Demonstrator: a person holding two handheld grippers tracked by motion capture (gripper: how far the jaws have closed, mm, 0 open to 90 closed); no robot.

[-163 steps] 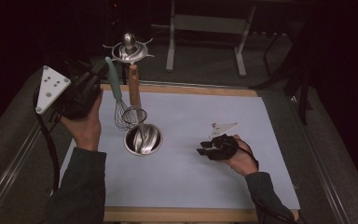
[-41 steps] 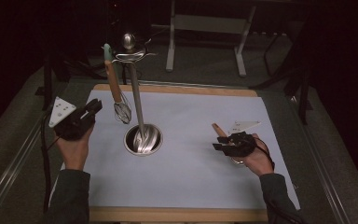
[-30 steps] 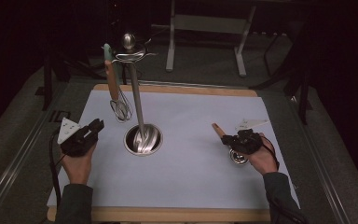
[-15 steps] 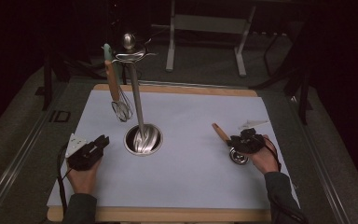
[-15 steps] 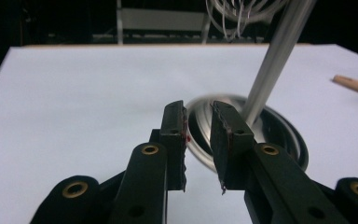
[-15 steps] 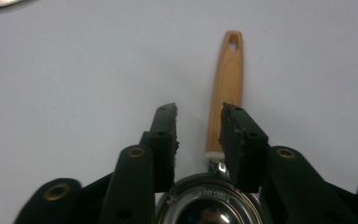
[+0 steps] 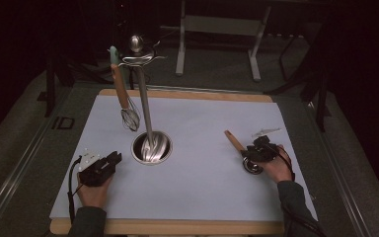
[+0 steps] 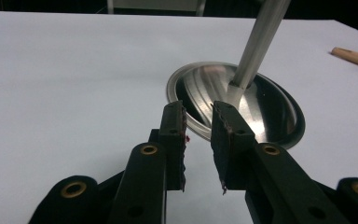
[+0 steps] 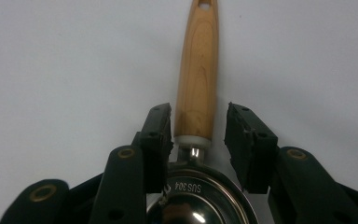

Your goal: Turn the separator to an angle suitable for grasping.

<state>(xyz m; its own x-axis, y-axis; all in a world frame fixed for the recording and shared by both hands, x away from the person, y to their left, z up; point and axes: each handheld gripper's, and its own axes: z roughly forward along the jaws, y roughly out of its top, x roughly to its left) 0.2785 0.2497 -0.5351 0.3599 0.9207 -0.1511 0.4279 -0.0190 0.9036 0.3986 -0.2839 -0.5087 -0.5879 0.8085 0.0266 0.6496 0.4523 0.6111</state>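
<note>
Your right gripper [image 9: 199, 128] has just been opening; the strainer [image 9: 196, 88] lies between its jaws, right on the surface [image 7: 202, 123]. Lifting carelessly could drag it. Your left gripper [image 8: 199, 126] is half open, empty.

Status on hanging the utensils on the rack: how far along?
Done: the wire whisk with wooden handle hangs from the steel stand.

In hand: the wooden-handled steel ladle lies on the white mat; the right gripper straddles its handle, its jaws just opened and the pads are clear of it.

Left: the ladle isn't hung. The left gripper is open and empty.
</note>
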